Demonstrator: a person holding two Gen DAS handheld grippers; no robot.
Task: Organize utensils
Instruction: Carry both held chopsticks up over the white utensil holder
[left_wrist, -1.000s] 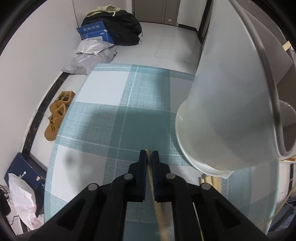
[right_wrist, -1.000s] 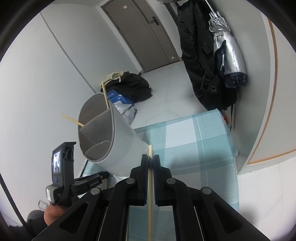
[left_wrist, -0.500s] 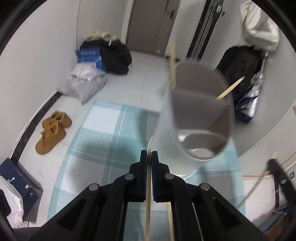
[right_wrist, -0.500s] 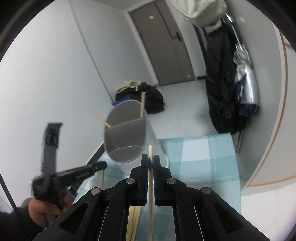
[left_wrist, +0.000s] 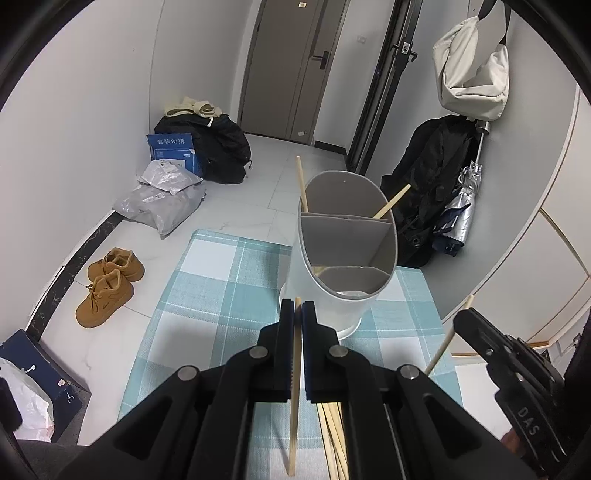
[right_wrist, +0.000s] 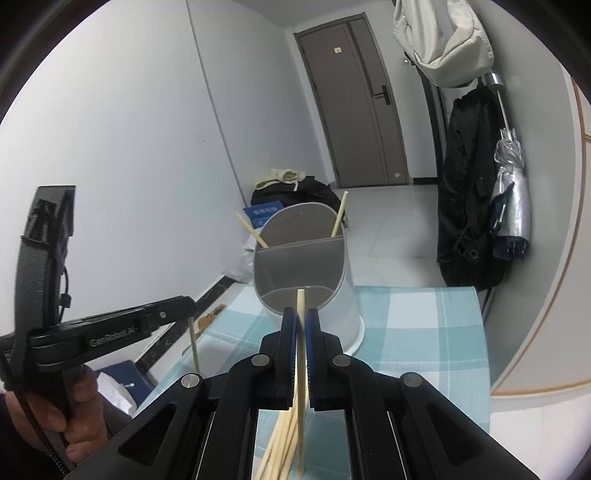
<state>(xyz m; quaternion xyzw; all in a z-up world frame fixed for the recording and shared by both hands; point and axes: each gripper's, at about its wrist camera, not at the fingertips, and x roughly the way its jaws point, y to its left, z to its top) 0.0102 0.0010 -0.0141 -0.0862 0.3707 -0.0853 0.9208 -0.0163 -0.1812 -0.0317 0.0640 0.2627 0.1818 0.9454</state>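
Footwear, tan, one pair (left_wrist: 109, 286), is seen on the tiled floor at the left of the left wrist view, with grey parcel bags (left_wrist: 162, 199) and a blue box (left_wrist: 173, 149) further up the frame. Checked teal-and-white cloth covers the table (left_wrist: 207, 288) across the lower middle. At bottom centre the left tongs (left_wrist: 297, 314) are pressed together on a single chopstick (left_wrist: 294, 406), which hangs below the fingers to the bottom of the frame. Loose chopsticks (left_wrist: 334, 435) are laid on the cloth just right of it. Just above the tongs, at centre, the white utensil holder (left_wrist: 332, 306) is stood on the table, divided into compartments; two chopsticks (left_wrist: 301, 184) are leaned in its far compartment. At the lower right the right tongs (left_wrist: 465, 317) are seen pinching a second chopstick (left_wrist: 448, 339); in their own view the fingers are likewise closed on that stick. A dark coat (left_wrist: 432, 177), a folded umbrella (left_wrist: 461, 218) and a pale bag (left_wrist: 469, 70) are hung at the right.
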